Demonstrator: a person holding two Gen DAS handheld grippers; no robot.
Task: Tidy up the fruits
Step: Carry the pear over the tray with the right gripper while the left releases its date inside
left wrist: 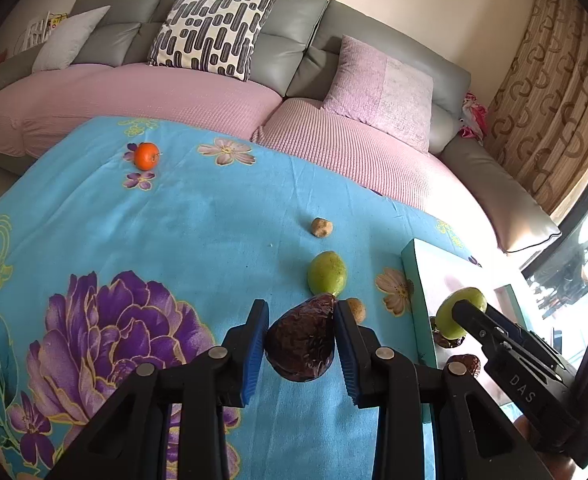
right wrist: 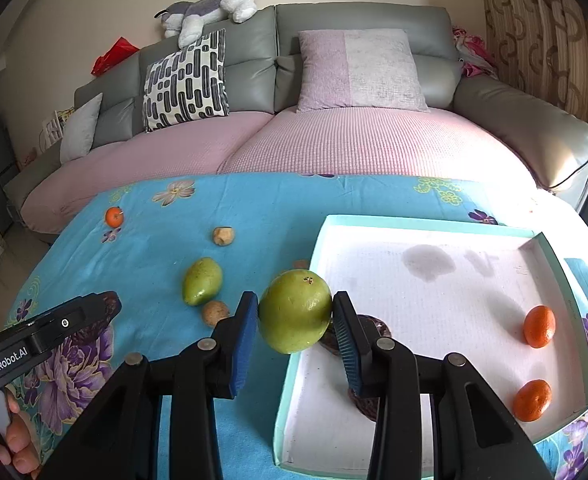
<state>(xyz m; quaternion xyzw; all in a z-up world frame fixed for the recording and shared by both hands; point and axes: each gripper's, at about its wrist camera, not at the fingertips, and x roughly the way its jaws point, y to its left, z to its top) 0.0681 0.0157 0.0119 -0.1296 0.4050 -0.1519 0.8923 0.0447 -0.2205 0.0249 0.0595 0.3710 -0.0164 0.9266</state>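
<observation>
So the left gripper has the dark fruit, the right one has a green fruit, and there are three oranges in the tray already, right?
Not quite: the tray holds two oranges, as the right wrist view shows; a third orange lies on the cloth. The left gripper does hold the dark fruit, the right gripper a green fruit.

Shallow white cardboard tray [right wrist: 433,280] is mostly open in the middle; two orange tangerines [right wrist: 538,326] crowd its right wall.

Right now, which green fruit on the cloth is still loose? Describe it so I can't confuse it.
Start at the teal-rimmed tray on the blue floral cloth. Left of it lies a green fruit, with a small brown fruit beside it. Unlike the rounder green fruit clamped in the right gripper, it lies free and tapers to a point.
</observation>
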